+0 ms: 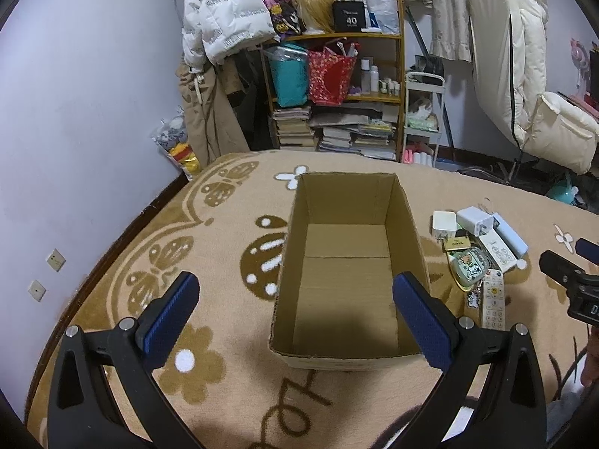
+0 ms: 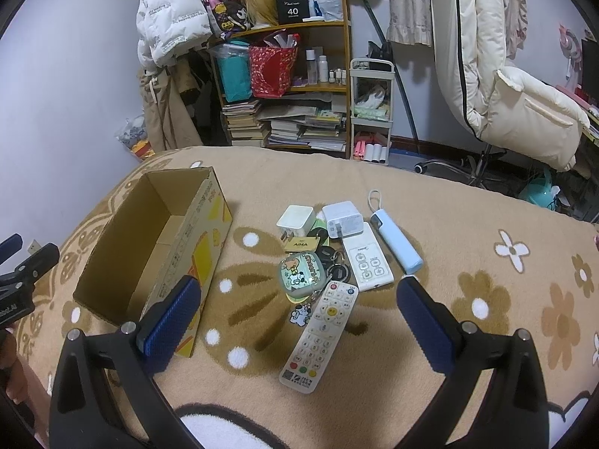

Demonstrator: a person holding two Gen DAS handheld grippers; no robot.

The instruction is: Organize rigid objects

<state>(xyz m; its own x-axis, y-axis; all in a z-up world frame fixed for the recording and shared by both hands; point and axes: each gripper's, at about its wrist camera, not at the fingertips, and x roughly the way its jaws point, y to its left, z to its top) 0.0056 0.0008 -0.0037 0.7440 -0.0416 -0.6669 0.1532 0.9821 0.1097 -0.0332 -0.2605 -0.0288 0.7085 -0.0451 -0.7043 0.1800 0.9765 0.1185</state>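
- The cardboard box (image 1: 348, 265) sits open-topped on the tan flowered blanket (image 2: 468, 224) covering the bed, its long sides running away from me; nothing is visible on the inside floor that shows.
- Left of the box the blanket runs bare to the bed's curved edge, with the lilac wall (image 1: 75, 131) close beyond; there is more open blanket on the near side, in front of the box's near wall.
- The left tongs (image 1: 295, 310) hover above the near end of the box, spread wide and holding nothing; the right pad overlaps the box's right wall in the left wrist view, the left pad hangs over bare blanket.
- The pile of small things lies just right of the box, apart from it by a strip of blanket: a white charger cube (image 2: 295, 220), a second white plug (image 2: 342, 219), a white flat remote (image 2: 368, 262), a pale blue power bank (image 2: 397, 241), a tan tag marked AIMA (image 2: 298, 244), a cartoon-printed case (image 2: 301, 273) with dark key fobs beside it, and a long white TV remote (image 2: 322, 336) nearest me.
- The right tongs (image 2: 295, 321) are also spread wide and empty, poised over the long remote, which lies between the two pads without touching either.
- Right of the pile the blanket is open a long way toward the far side.
- Beyond the bed's far edge stand a cluttered wooden shelf (image 2: 284, 86) and a padded chair (image 2: 516, 112).
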